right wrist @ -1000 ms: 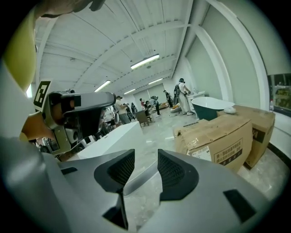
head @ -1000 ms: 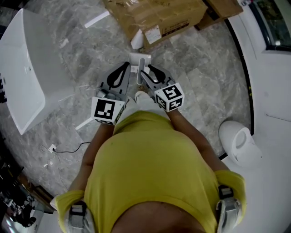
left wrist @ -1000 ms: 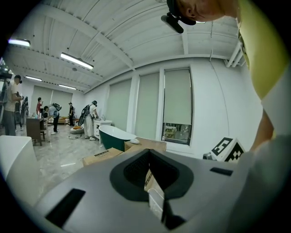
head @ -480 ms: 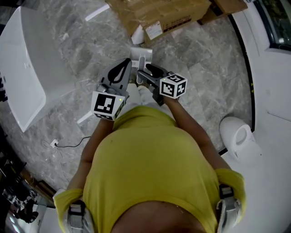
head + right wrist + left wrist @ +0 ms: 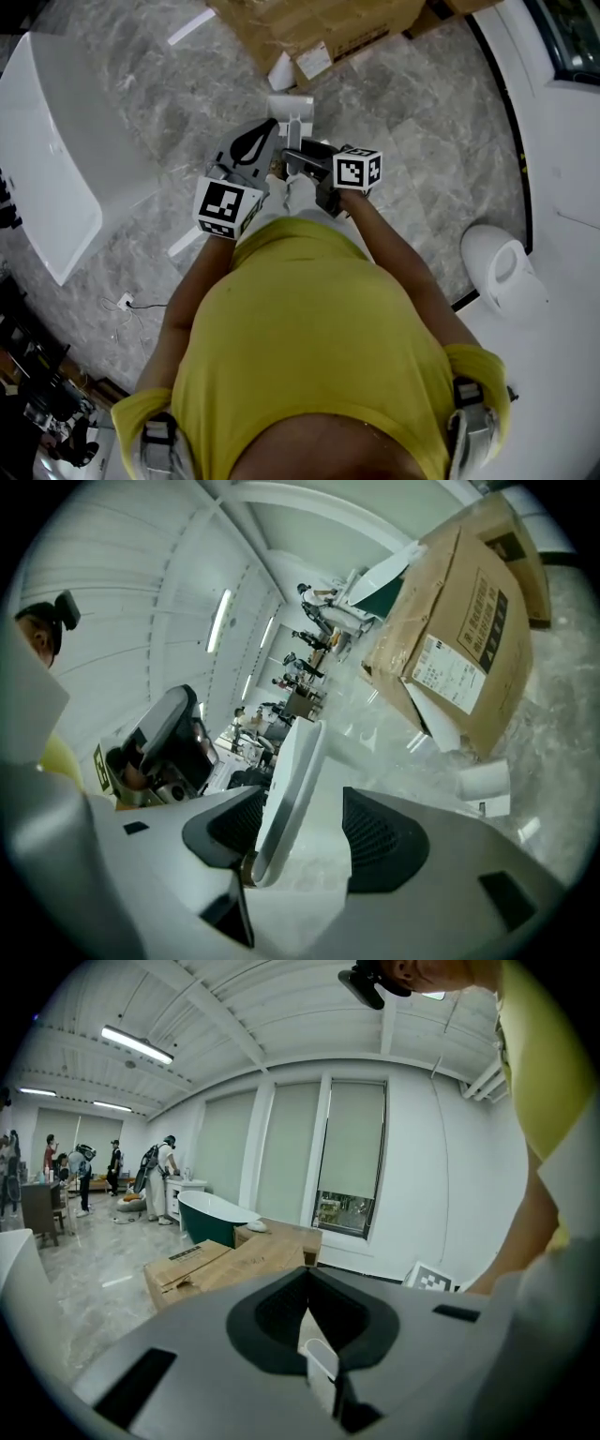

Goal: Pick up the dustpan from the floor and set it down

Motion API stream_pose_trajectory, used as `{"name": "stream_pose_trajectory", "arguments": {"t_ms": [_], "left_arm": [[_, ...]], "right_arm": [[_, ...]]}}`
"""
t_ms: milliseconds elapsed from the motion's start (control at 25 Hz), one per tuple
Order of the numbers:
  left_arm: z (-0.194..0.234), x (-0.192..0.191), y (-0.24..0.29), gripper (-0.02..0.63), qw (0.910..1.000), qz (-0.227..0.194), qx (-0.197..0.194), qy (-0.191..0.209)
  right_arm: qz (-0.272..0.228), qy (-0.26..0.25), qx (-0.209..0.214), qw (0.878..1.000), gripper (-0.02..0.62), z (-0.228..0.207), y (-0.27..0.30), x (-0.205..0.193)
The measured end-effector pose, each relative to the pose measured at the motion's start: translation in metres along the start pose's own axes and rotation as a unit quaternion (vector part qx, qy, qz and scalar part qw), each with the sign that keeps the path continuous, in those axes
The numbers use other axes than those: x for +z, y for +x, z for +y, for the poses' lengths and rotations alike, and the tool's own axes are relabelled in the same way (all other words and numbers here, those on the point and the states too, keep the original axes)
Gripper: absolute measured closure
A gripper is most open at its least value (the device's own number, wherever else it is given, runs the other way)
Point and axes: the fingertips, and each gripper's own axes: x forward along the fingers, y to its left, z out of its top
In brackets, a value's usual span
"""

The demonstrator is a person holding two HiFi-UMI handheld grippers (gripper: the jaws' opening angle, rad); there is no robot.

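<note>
The white dustpan (image 5: 291, 111) is right in front of the person, with its flat part by the big cardboard box (image 5: 319, 28) and its handle pointing back at the person. The right tongs (image 5: 298, 157) are turned on their side and are closed on the handle. In the right gripper view the handle stands up between the two dark pads. It leans on one pad, and its wide lower end fills the space across to the other. I cannot tell if the pan touches the surface (image 5: 403, 141) or hangs just above it.

The left tongs (image 5: 255, 142) are just beside the handle, on its left, and do not touch it. Their tips are together. A small white bit shows low in the gap, but I cannot tell what it is.

The box has a white label (image 5: 312, 58) and some dark print. The letters are too small to read.

The surface is a shiny grey stone floor with pale streaks. A white tub (image 5: 47, 141) stands far off on the left and a white toilet (image 5: 502, 277) on the right. The left gripper view shows a big white room with tall windows (image 5: 352, 1147) and shades, a long light (image 5: 136, 1044) on the ceiling, a green tub (image 5: 211, 1218) and some people (image 5: 155, 1171) far away.
</note>
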Motion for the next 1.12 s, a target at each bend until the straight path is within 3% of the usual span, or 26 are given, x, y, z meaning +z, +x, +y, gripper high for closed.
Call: {"name": "stream_pose_trajectory", "arguments": {"t_ms": [200, 360, 480, 640, 1120], "left_arm": [[0.005, -0.004, -0.001, 0.604, 0.9998, 0.004, -0.007, -0.016], [0.013, 0.002, -0.002, 0.604, 0.9999, -0.011, -0.005, -0.010], [0.015, 0.002, -0.002, 0.604, 0.9998, -0.010, -0.007, -0.013], [0.015, 0.001, -0.004, 0.604, 0.9998, -0.009, -0.010, -0.012], [0.015, 0.009, -0.021, 0.604, 0.9993, -0.034, -0.011, -0.012]], "right_arm": [[-0.011, 0.048, 0.033, 0.998, 0.344, 0.003, 0.004, 0.002], [-0.005, 0.041, 0.051, 0.998, 0.390, 0.009, 0.008, 0.004], [0.005, 0.043, 0.049, 0.998, 0.465, 0.010, 0.010, 0.005], [0.020, 0.025, 0.034, 0.999, 0.465, 0.009, 0.009, 0.005], [-0.040, 0.019, 0.106, 0.993, 0.457, 0.099, -0.025, 0.046]]}}
